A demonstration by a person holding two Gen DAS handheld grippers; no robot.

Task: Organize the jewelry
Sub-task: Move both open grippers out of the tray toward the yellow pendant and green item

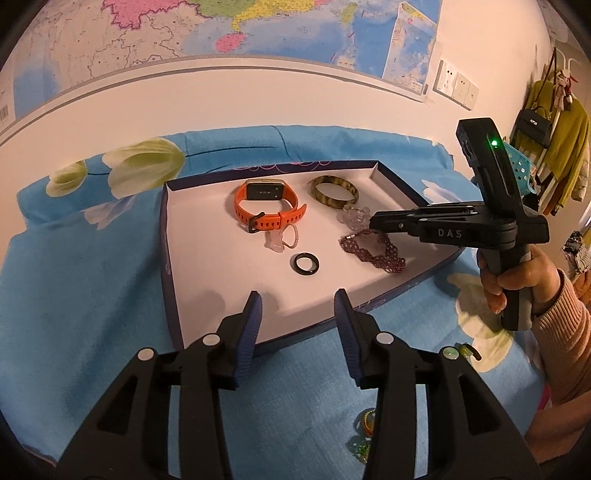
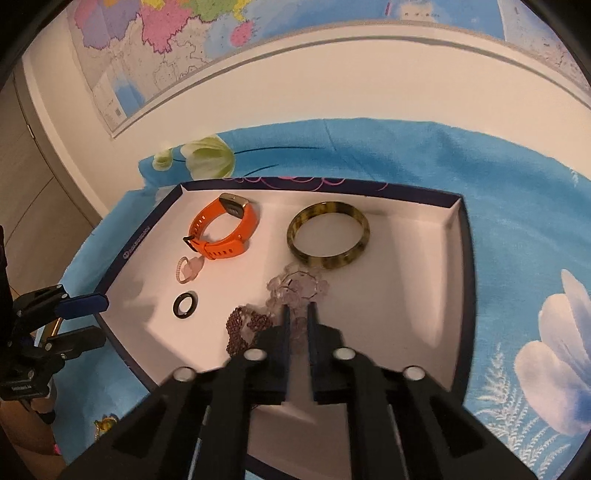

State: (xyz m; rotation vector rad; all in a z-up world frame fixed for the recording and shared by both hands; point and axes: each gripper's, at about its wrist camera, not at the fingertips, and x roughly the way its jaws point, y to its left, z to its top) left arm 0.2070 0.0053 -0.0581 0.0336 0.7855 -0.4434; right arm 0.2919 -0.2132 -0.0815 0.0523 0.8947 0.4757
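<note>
Clear bead bracelet lies just beyond the closed right claw.

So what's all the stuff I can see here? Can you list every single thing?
box: one, dark blue rim, white inside, on the cloth
watch: one, orange, back left of the box
bangle: one, mottled yellow-brown, back right of the box
ring: one, black, near the box's left wall
pink charm: one, pale pink with a small loop, between watch and ring
clear beads: one string, see-through, just ahead of the right tool
dark beads: one string, dark red, beside the clear beads
cloth: one, blue with white flowers, under the box
map: one, many colours, on the wall
left tool: one, black with blue pads, open, at the box's near edge
right tool: one, black, shut, over the beads
</note>
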